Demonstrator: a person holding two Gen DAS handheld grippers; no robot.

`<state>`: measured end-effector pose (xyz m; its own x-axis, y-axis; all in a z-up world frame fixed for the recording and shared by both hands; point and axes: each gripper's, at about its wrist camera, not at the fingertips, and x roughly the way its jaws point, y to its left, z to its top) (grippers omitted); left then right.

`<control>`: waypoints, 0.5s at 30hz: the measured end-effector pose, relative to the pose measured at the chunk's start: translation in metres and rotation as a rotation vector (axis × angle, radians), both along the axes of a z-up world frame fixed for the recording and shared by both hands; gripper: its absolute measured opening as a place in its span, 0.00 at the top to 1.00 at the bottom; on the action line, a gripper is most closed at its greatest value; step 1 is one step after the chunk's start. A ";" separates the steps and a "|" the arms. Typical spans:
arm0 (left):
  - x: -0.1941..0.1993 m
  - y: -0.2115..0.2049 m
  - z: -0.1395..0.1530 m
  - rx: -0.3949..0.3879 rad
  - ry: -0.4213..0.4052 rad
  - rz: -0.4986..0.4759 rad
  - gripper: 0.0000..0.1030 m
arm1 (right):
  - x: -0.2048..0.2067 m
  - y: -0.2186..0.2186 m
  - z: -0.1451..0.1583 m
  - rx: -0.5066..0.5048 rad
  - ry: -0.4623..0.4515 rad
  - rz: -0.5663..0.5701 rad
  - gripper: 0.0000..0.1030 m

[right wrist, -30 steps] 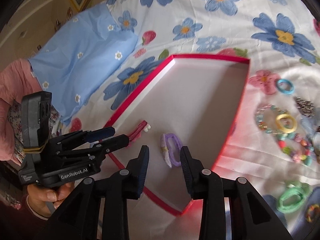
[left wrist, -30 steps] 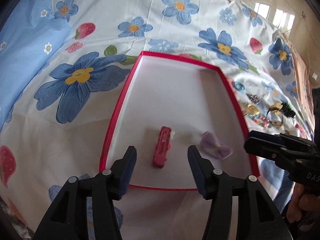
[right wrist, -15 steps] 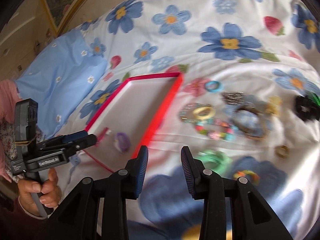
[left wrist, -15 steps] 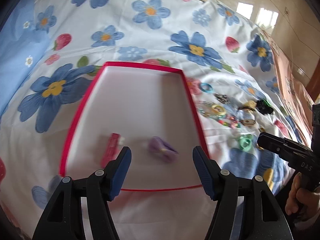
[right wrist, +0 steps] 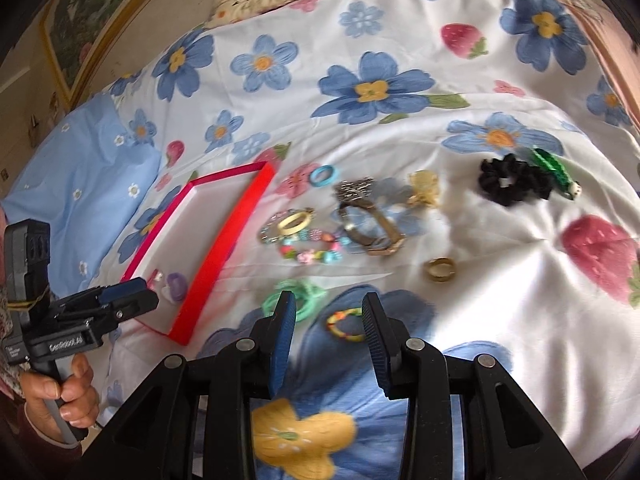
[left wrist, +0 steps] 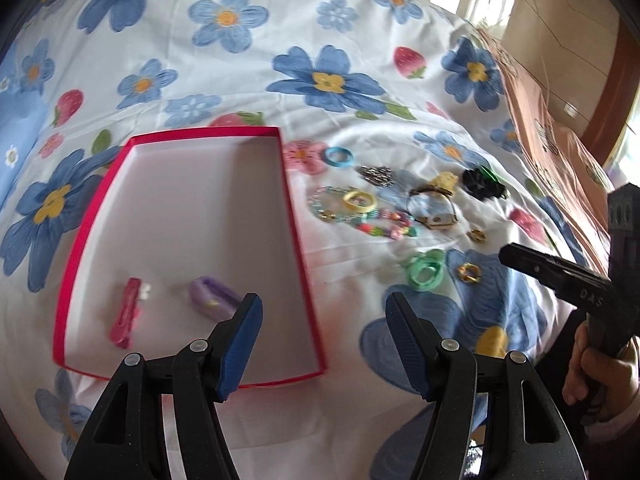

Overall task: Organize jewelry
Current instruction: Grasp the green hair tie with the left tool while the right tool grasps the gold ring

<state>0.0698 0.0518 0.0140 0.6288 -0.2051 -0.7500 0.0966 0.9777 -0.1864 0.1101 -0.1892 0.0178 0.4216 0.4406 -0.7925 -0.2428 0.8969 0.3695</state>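
A red-rimmed white box [left wrist: 294,216] lies on the flowered bedspread and holds a pink hair clip [left wrist: 126,316] and a purple bow clip [left wrist: 212,299]. It also shows in the right wrist view [right wrist: 224,248]. My left gripper [left wrist: 323,336] is open and empty over the box's near right corner. My right gripper [right wrist: 329,332] is open and empty, just above a small multicoloured ring [right wrist: 346,324] and beside a green hair tie [right wrist: 298,296]. Loose jewelry lies right of the box: a bead bracelet [right wrist: 310,250], a gold ring [right wrist: 440,269], a black scrunchie [right wrist: 510,178].
A light blue pillow [right wrist: 80,176] lies left of the box. A brown carton [left wrist: 552,152] borders the bed on the right. A teal ring [left wrist: 339,157], a yellow ring [left wrist: 359,201] and a watch [right wrist: 374,228] also lie among the loose pieces.
Both grippers have swung right, away from the box's inside toward the loose jewelry. The right gripper has come close over the multicoloured ring. The two clips stay in the box.
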 end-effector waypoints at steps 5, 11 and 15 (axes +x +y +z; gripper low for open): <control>0.011 -0.014 -0.002 -0.003 0.009 -0.033 0.37 | 0.004 -0.012 -0.006 -0.014 0.006 -0.028 0.64; 0.034 -0.038 -0.009 -0.001 0.038 -0.098 0.36 | 0.015 -0.023 -0.014 -0.049 0.019 -0.036 0.64; 0.050 -0.054 -0.016 0.001 0.059 -0.132 0.36 | 0.027 -0.027 -0.018 -0.095 0.020 -0.021 0.64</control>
